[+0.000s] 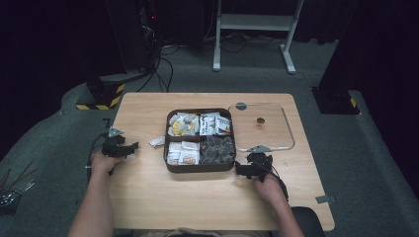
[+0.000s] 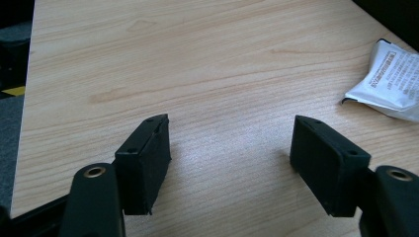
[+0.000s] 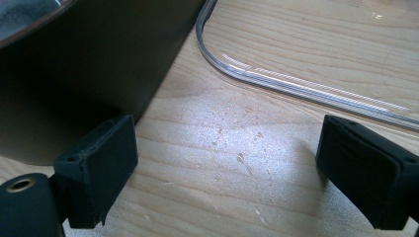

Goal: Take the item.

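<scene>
Both grippers rest on the surface [image 1: 207, 197] with jaws spread and holding nothing — the left gripper [image 1: 120, 146] waits near the white packet [image 1: 157, 141] at its 3 o'clock, the right gripper [image 1: 253, 166] sits beside the snack box [image 1: 199, 168] — its clear lid [image 1: 262, 127] lies at 12 o'clock.

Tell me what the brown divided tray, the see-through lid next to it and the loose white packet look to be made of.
The brown divided tray looks like moulded plastic, smooth and dark with a dull sheen. The clear lid seems glossy transparent plastic: wood grain shows through and its rim catches light. The white packet looks like thin crinkled plastic film or foil, printed with small text.
</scene>
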`<state>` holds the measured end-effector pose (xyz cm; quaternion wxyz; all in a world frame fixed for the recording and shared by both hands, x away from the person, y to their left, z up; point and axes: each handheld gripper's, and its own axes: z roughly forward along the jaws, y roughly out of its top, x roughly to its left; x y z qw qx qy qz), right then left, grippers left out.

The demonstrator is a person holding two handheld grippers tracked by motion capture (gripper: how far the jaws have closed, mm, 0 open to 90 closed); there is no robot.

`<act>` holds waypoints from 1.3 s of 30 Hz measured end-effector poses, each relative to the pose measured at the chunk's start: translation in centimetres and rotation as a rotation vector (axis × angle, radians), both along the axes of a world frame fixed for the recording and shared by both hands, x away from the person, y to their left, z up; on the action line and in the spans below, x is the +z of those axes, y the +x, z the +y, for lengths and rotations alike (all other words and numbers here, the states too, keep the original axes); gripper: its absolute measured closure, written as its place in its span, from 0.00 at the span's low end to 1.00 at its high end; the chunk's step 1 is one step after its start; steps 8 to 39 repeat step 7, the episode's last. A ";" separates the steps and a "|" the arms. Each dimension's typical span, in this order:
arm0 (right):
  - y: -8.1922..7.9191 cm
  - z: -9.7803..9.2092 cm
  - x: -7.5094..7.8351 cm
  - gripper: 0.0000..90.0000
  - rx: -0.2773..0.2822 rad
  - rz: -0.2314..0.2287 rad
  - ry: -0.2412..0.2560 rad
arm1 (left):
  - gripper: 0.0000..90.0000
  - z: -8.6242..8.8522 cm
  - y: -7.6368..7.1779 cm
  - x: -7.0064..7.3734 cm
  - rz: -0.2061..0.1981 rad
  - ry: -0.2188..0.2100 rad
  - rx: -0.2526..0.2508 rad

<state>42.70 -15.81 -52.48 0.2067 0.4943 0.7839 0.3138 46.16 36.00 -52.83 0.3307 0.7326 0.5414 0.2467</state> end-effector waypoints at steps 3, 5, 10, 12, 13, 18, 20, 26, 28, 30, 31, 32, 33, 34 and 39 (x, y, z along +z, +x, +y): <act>0.0 0.0 0.0 0.10 0.000 0.000 0.000 | 0.35 0.0 0.0 0.0 0.001 0.000 0.002; 0.0 0.0 0.0 0.10 0.000 0.000 0.000 | 0.35 0.0 0.0 0.0 0.002 0.000 0.005; 0.0 0.0 0.0 0.10 0.000 0.000 0.000 | 0.32 -0.1 0.0 0.0 0.007 0.005 0.010; 0.0 0.0 0.0 0.10 0.000 0.000 0.000 | 0.32 -0.1 0.0 0.0 0.007 0.005 0.010; 0.0 0.0 0.0 0.10 0.000 0.000 0.000 | 0.32 -0.1 0.0 0.0 0.007 0.005 0.010; 0.0 0.0 0.0 0.10 0.000 0.000 0.000 | 0.32 -0.1 0.0 0.0 0.007 0.005 0.010; 0.0 0.0 0.0 0.10 0.000 0.000 0.000 | 0.32 -0.1 0.0 0.0 0.007 0.005 0.010; 0.0 0.0 0.0 0.10 0.000 0.000 0.000 | 0.32 -0.1 0.0 0.0 0.007 0.005 0.010; 0.0 0.0 0.0 0.10 0.000 0.000 0.000 | 0.32 -0.1 0.0 0.0 0.007 0.005 0.010; 0.0 0.0 0.0 0.10 0.000 0.000 0.000 | 0.32 -0.1 0.0 0.0 0.007 0.005 0.010; 0.0 0.0 0.0 0.10 0.000 0.000 0.000 | 0.32 -0.1 0.0 0.0 0.007 0.005 0.010; 0.0 0.0 0.0 0.10 0.000 0.000 0.000 | 0.32 -0.1 0.0 0.0 0.007 0.005 0.010; 0.0 0.0 0.0 0.10 0.000 0.000 0.000 | 0.32 -0.1 0.0 0.0 0.007 0.005 0.010; 0.0 0.0 0.0 0.10 0.000 0.000 0.000 | 0.32 -0.1 0.0 0.0 0.007 0.005 0.010; 0.0 0.0 0.0 0.10 0.000 0.000 0.000 | 0.32 -0.1 0.0 0.0 0.007 0.005 0.010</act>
